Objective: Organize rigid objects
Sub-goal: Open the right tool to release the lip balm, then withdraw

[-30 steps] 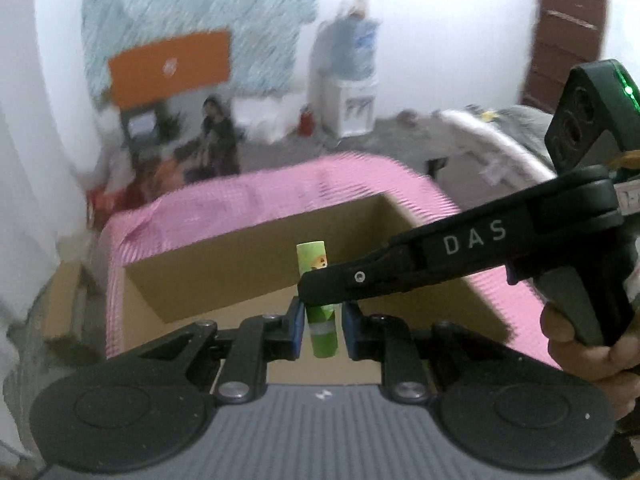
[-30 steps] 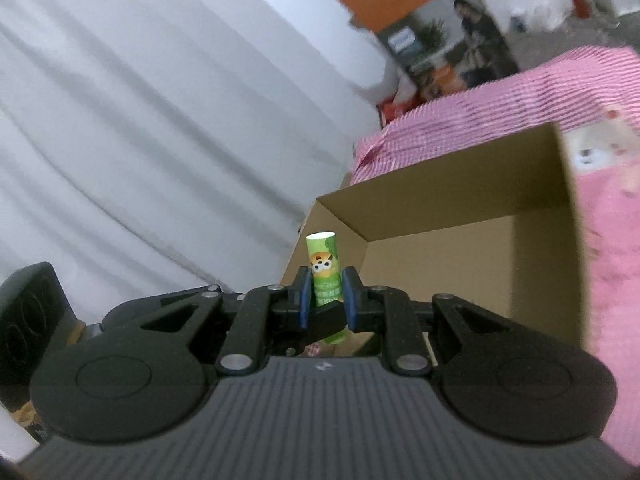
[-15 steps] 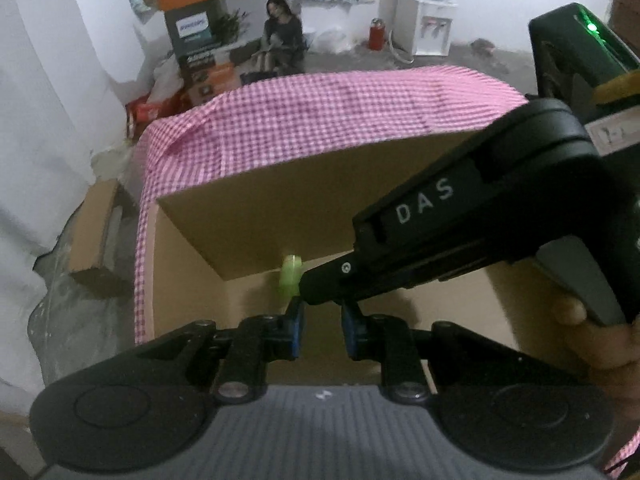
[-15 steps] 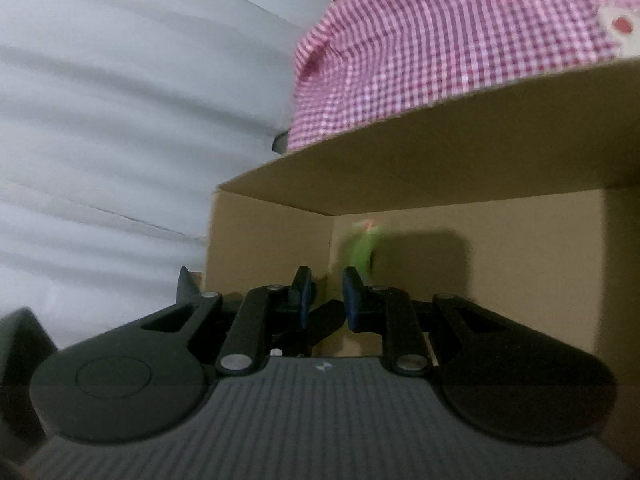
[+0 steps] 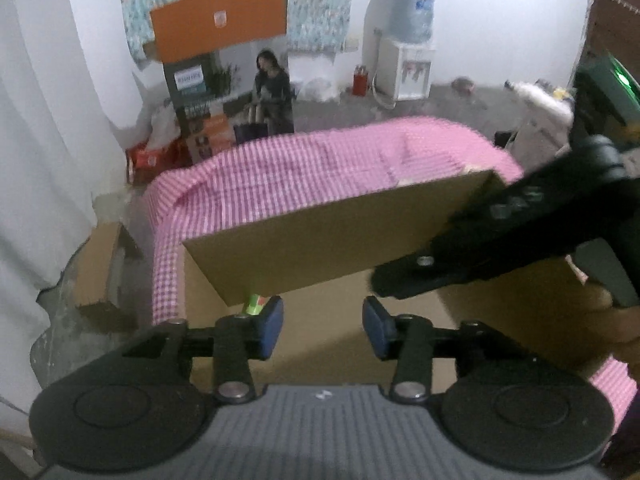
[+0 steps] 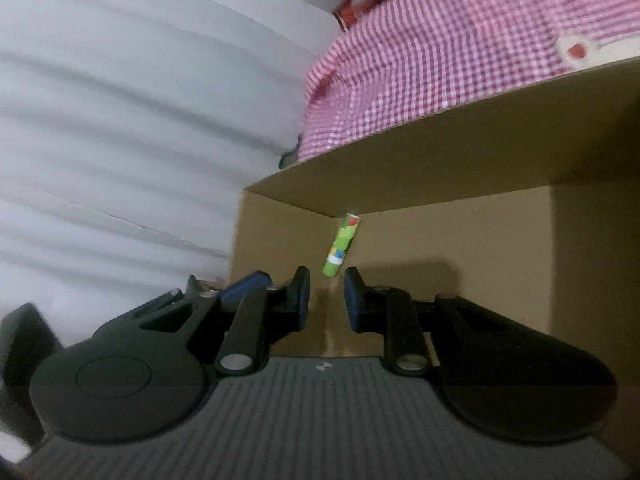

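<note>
A small green tube with a bright cartoon label and a white band near its lower end sits tilted inside the open cardboard box, top leaning toward the box's back wall, close to the back left corner. In the left wrist view only its tip shows below that wall.

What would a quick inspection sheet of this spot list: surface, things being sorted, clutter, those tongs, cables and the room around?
Surface: pink checked cloth under an open brown cardboard box.
Job's things: small green printed tube, tilted inside the box, clear of both tongs.
Clutter: flat cardboard piece on the floor.
Tongs: left tongs opening, nothing between them; right tongs nearly shut, empty.
Cables: nothing seen.
Surroundings: white curtain, orange panel, white water dispenser.
</note>
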Demonstrator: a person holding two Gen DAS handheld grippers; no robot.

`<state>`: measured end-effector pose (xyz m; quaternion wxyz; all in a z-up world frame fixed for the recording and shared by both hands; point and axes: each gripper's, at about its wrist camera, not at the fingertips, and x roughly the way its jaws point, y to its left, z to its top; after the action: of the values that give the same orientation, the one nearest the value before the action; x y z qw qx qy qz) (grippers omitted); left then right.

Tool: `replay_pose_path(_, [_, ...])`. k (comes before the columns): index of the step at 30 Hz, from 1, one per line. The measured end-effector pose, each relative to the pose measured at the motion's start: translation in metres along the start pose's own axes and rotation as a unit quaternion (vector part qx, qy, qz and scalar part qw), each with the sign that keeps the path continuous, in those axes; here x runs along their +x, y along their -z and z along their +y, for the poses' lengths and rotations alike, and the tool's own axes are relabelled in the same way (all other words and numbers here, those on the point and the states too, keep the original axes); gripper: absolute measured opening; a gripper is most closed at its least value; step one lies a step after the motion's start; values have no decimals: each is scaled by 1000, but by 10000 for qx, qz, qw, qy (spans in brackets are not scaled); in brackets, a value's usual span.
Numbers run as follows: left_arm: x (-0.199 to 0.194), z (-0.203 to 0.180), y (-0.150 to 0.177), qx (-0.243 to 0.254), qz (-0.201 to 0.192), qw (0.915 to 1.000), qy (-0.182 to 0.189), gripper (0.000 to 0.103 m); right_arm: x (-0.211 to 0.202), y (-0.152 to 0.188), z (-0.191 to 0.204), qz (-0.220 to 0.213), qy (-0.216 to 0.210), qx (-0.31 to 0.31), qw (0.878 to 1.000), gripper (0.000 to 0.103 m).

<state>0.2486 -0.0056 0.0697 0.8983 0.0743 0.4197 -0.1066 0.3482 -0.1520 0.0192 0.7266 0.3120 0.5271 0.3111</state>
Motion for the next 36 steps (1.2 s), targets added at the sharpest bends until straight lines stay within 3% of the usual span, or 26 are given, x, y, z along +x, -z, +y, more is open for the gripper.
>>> replay_pose_path(6, [-52,-20,17,149,-426,9988,193,58,-77,45,1,-642,-426,-123,9970,20])
replay_pose_path(10, [-78,-42,37,282,-571,9968,485,60,-127,86,-6,-1129,-535,-186,9920,22])
replay_pose_path(14, [-98,-78,61,551,-702,9921,883,64,-169,132,-23,-1581,-291,-272,9866,25])
replay_pose_path(19, [-99,-127,92,941,-739,9834,1366,65,-194,183,-59,-1793,97,-53,9837,27])
replay_pose_path(25, [-60,-181,126,1510,-465,9764,1471,64,-163,224,-120,-1730,237,670,9824,27])
replay_pose_path(30, [-23,-216,141,1983,-247,9733,1132,42,-139,236,-156,-1630,327,1112,9798,27])
replay_pose_path(36, [12,-230,136,2103,-80,9735,897,37,-124,232,-174,-1530,304,1343,9786,27])
